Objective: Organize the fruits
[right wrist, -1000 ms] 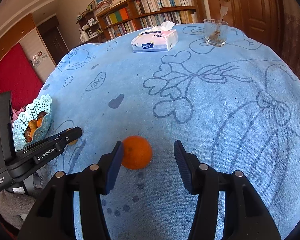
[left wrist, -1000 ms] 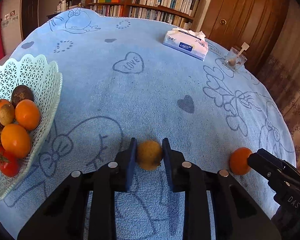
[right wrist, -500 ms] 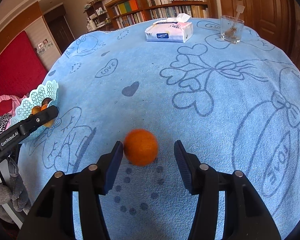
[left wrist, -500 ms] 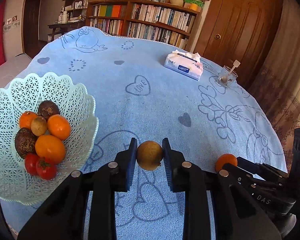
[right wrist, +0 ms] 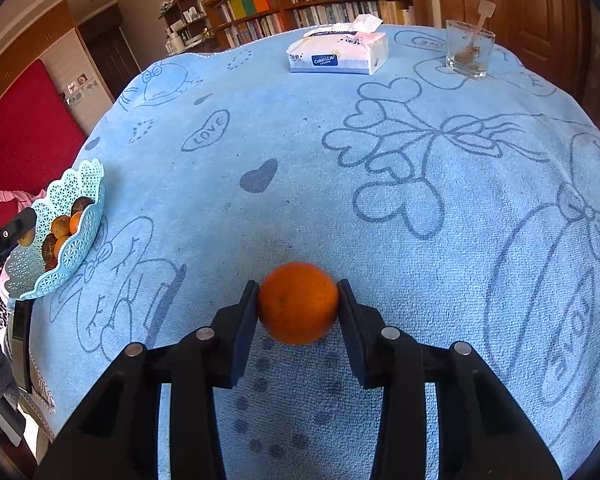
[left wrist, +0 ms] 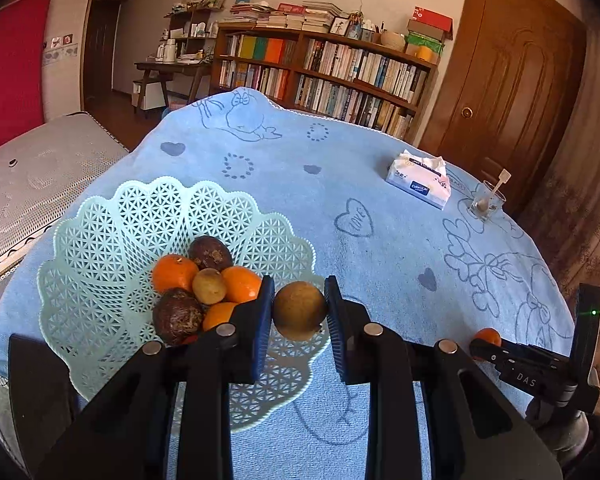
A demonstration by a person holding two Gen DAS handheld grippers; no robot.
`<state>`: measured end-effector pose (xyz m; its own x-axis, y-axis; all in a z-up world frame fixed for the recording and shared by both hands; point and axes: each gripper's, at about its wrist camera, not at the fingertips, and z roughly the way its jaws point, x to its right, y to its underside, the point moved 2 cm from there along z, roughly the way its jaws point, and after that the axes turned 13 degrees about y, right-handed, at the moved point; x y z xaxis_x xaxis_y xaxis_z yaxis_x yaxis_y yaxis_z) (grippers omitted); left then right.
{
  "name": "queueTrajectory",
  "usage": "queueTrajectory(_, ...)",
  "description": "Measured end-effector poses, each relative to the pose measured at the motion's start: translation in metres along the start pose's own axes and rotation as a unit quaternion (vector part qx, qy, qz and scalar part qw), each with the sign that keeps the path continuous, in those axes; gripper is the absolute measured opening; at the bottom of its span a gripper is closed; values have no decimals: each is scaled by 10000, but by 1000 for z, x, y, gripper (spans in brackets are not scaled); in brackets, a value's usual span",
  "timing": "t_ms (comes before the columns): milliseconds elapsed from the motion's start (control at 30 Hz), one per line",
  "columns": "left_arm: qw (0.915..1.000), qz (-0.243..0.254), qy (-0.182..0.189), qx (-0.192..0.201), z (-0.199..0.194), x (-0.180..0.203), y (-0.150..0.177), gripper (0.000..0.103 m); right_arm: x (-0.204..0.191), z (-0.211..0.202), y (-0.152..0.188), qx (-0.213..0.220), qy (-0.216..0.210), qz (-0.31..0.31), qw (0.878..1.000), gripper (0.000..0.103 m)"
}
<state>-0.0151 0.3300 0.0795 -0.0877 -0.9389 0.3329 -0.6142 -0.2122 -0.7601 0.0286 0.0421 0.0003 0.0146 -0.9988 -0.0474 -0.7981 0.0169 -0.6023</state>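
My left gripper (left wrist: pixel 299 312) is shut on a round brownish-yellow fruit (left wrist: pixel 299 310) and holds it in the air over the right rim of a pale green lattice basket (left wrist: pixel 112 240). Inside the basket lie oranges (left wrist: pixel 175 272), dark brown fruits (left wrist: pixel 177 316) and a small yellow-brown fruit (left wrist: pixel 209 286). In the right wrist view my right gripper (right wrist: pixel 298 304) is shut on an orange (right wrist: pixel 298 302) just above the blue cloth. The same basket (right wrist: pixel 80 236) sits far to its left. The orange (left wrist: pixel 487 337) and right gripper's tip also show in the left wrist view.
A blue towel-like cloth (right wrist: pixel 340 184) with drawn hearts covers the round table. At its far side stand a tissue pack (right wrist: pixel 337 55) and a glass (right wrist: pixel 469 49) with a stick in it. A bookshelf (left wrist: pixel 320 76) and a wooden door (left wrist: pixel 508 92) lie beyond.
My left gripper rose and carried the brownish fruit left, over the basket's rim. My right gripper closed its fingers onto the orange, which had lain loose between them.
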Motion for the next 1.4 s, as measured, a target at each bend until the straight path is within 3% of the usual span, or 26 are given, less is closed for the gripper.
queueTrajectory(167, 9994, -163, -263, 146, -19, -33, -4, 26, -3, -2, -3, 1, 75, 69, 9999, 39)
queueTrajectory(433, 9975, -345, -536, 294, -36, -65, -4, 27, -36, -26, -14, 234, -223, -30, 9995, 39)
queueTrajectory(667, 9974, -330, -538, 336, -45, -76, -4, 52, -86, -42, -21, 390, -585, -429, 9966, 39)
queueTrajectory(733, 9972, -244, -597, 369, -48, -76, -3, 63, -100, -45, -24, 406, -695, -531, 9953, 39)
queueTrajectory(1067, 9923, 323, -1018, 631, -64, -68, -3, 78, -172, -50, -32, 435, -1085, -1030, 9878, 39)
queueTrajectory(1400, 9915, 457, -1045, 634, -68, -65, -2, 80, -217, -42, -38, 404, -1193, -1327, 9831, 39)
